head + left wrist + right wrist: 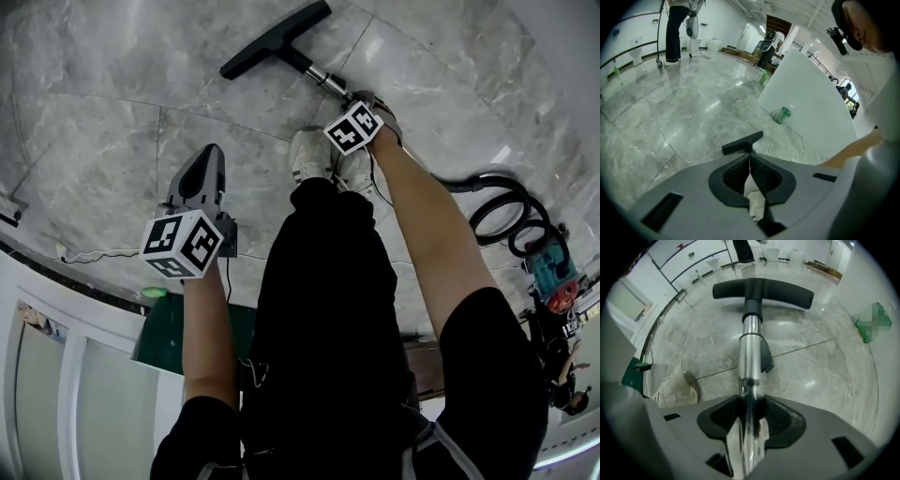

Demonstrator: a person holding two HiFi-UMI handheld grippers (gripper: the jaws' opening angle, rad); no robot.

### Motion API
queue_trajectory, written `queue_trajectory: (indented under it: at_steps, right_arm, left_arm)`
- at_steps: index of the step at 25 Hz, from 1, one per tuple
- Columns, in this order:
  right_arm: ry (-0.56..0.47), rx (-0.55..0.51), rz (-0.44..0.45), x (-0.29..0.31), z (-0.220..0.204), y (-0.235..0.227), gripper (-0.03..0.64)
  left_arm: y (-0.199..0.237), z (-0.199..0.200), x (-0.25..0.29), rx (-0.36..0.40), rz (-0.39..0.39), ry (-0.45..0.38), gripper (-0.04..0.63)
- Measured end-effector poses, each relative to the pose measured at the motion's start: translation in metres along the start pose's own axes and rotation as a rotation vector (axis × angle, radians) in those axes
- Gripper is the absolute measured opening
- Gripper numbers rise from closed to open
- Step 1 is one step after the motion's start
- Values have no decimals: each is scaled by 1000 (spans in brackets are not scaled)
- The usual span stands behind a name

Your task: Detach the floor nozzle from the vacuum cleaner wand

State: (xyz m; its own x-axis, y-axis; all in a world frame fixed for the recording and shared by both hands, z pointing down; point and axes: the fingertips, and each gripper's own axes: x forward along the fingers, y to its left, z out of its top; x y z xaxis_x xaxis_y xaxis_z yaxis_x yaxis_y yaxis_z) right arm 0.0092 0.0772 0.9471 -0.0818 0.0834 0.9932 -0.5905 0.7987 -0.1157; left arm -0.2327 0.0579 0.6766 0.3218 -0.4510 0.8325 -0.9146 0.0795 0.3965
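Floor nozzle (277, 39) lies flat on the marble floor (94, 122) at the upper middle of the head view. It is not yet detached from the chrome wand (323, 77), which slants down-right to the person's white shoes (311, 155).

The right gripper (750, 420) is closed on the wand, tube filling the gap with a pad against each side, well back from the nozzle joint. Likely reason: pin the wand steady so the nozzle can be pulled off it.

The left gripper (750, 161) has its jaws together with nothing held. It hangs above the floor at left centre of the head view. The nozzle shows just past its tips in the left gripper view, so it looks lined up to go for that end.

Pose: right arm straight, reaching down, tool pointing at the floor. Left forearm is lower in the frame, tool tilted forward and down. Hose (502, 211) coils at right.
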Motion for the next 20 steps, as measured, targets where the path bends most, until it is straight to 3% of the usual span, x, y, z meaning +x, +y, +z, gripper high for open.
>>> queue_trajectory:
  at_steps: [4,8,15,16,18,20]
  right_arm:
    - [-35,-4,96,-28,-1,3,186]
    - [-137,-2,113,-99,3,3,186]
    - [-301,18,126,-244,11,0,186]
    - [-329,18,133,-263,12,1,186]
    - [-380,15,148,-300,15,7,186]
    - [-424,9,170,-330,13,18,186]
  left_arm:
    - [-6,13,-13,-15,1,-6,10]
    - [-34,29,-27,24,-12,-17,11]
    - [-159,44,-58,15,-273,8,14]
    - [-174,46,-60,-6,-314,25,36]
    - [-199,52,-63,-67,-393,46,197]
    - [-218,65,-69,-151,-477,36,266]
